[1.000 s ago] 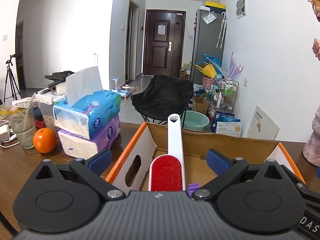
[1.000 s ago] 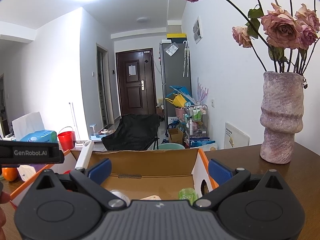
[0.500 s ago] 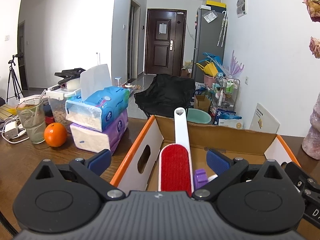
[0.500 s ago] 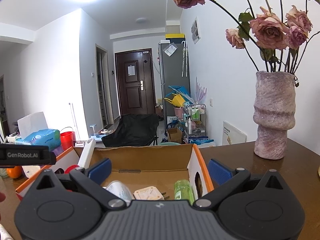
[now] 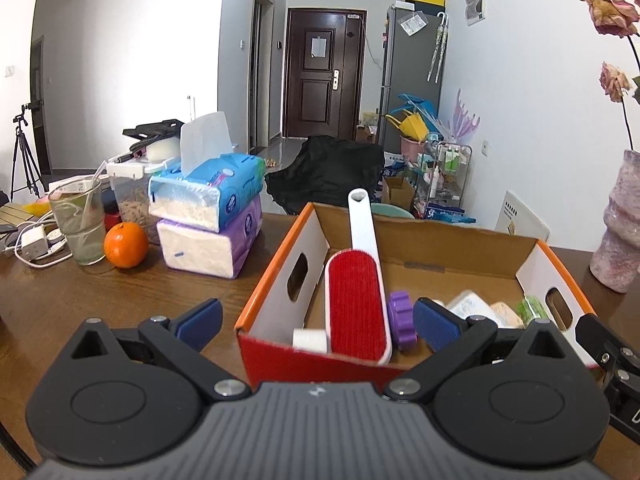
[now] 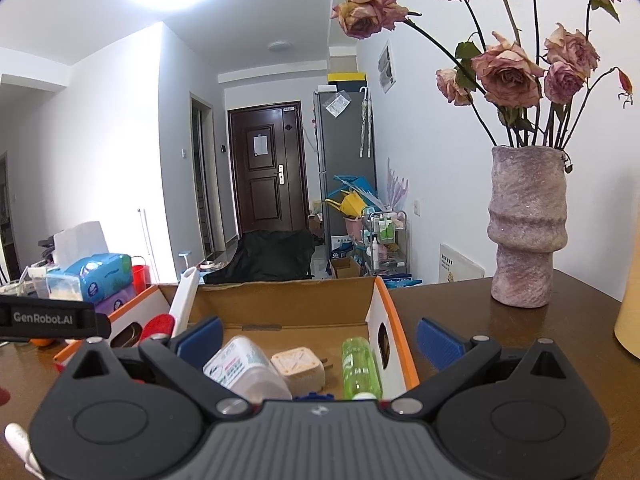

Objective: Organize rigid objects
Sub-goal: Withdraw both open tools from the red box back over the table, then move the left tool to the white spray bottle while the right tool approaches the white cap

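An open cardboard box [image 5: 280, 280] with orange rims sits on the wooden table. In it lie a red lint brush [image 5: 356, 304] with a white handle leaning on the far wall, a purple gear-shaped piece [image 5: 401, 320] and a small white roll [image 5: 310, 340]. The right wrist view shows the box [image 6: 390, 320] holding a white bottle [image 6: 244, 368], a beige plug adapter [image 6: 298, 370] and a green bottle [image 6: 360, 364]. My left gripper [image 5: 318, 320] is open and empty at the box's near wall. My right gripper [image 6: 318, 336] is open and empty over the box's near right end.
Left of the box stand stacked tissue packs [image 5: 208, 220], an orange [image 5: 125, 245] and a glass [image 5: 78, 224] with cables beside it. A pink vase [image 6: 526, 228] of dried roses stands right of the box. A white item [image 6: 18, 440] lies at the lower left.
Both grippers have drawn back from the box toward its near wall, so more of its contents show. The lint brush stays in the box.
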A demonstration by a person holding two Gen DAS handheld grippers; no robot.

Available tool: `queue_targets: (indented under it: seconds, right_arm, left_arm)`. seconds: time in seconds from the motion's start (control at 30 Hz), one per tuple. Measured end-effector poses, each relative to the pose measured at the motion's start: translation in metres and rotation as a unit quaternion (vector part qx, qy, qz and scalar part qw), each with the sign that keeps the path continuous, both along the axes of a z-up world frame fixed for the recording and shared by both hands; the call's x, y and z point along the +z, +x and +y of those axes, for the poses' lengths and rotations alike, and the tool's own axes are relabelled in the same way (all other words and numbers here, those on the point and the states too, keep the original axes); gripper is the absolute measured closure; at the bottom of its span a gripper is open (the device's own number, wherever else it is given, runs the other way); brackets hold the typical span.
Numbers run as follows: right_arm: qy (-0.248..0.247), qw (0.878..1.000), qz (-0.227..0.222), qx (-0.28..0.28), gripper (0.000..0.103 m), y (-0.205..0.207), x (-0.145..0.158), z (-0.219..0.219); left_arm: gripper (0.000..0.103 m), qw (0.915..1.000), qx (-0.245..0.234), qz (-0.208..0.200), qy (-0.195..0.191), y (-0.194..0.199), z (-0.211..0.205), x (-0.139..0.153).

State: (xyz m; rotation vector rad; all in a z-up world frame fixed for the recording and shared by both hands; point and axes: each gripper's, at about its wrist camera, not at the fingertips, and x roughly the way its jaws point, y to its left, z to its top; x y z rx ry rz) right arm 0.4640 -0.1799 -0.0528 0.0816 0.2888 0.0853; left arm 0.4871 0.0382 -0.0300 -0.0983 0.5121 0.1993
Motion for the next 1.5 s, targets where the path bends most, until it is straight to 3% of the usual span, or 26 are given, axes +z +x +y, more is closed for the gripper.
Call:
queue_targets:
  seconds: [1.03,1.5]
  right_arm:
    - [-0.016,0.999,0.036,-0.004,0.000,-0.094,-0.014,0.000]
    - [-0.022,0.997,0.071,-0.012,0.000,-0.111,-0.028,0.001]
  left_arm:
    - [0.000,0.9983,-0.037,0.034,0.030,-0.101,0.006,-0.014]
    - [0.000,0.9961,-0.063,0.059,0.022,-0.111,0.028,-0.030]
